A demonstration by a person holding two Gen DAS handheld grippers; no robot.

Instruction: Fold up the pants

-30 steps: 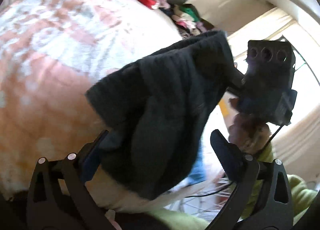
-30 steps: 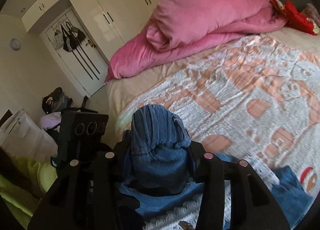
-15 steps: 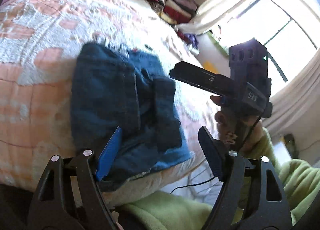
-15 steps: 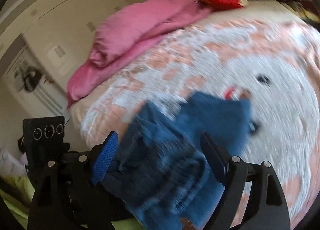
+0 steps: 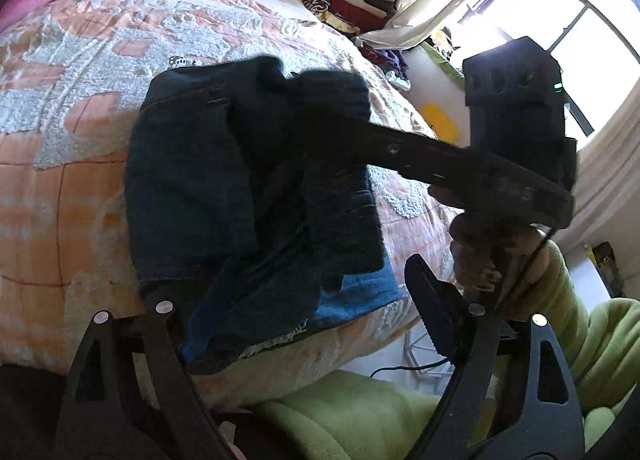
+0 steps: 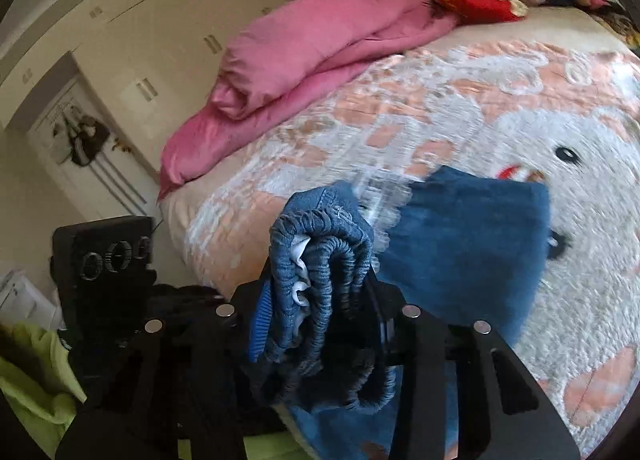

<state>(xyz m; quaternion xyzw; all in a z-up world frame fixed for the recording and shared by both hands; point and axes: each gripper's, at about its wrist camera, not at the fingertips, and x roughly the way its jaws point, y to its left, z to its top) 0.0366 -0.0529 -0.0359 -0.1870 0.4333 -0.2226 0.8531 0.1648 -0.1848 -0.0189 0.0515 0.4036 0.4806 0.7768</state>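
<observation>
Since half a second ago, the right tool (image 6: 320,292) has closed on the elastic waistband (image 6: 328,260) of the denim pants (image 5: 224,188) and lifted it; earlier its fingers stood apart over flat cloth. In the right wrist view the bunched waistband sits pinched between nearly closed fingers at 6 o'clock, and the rest of the garment trails toward 3 o'clock across the bedspread (image 6: 460,108). In the left wrist view the same tool reaches in from 3 o'clock, its tip buried in dark cloth near frame centre.

Left tool (image 5: 288,308): fingers wide apart. Cloth overlaps the left finger near 7 o'clock; no grip is evident.

Pants location: near edge of the bed, partly folded, lower portion flat, one end raised.

Judgement: the waistband is held gathered so all layers travel together when carried over the flat portion. The open left tool appears placed to steady or take the fold edge.

Pink duvet (image 6: 320,44) at 11 o'clock, well apart.
</observation>
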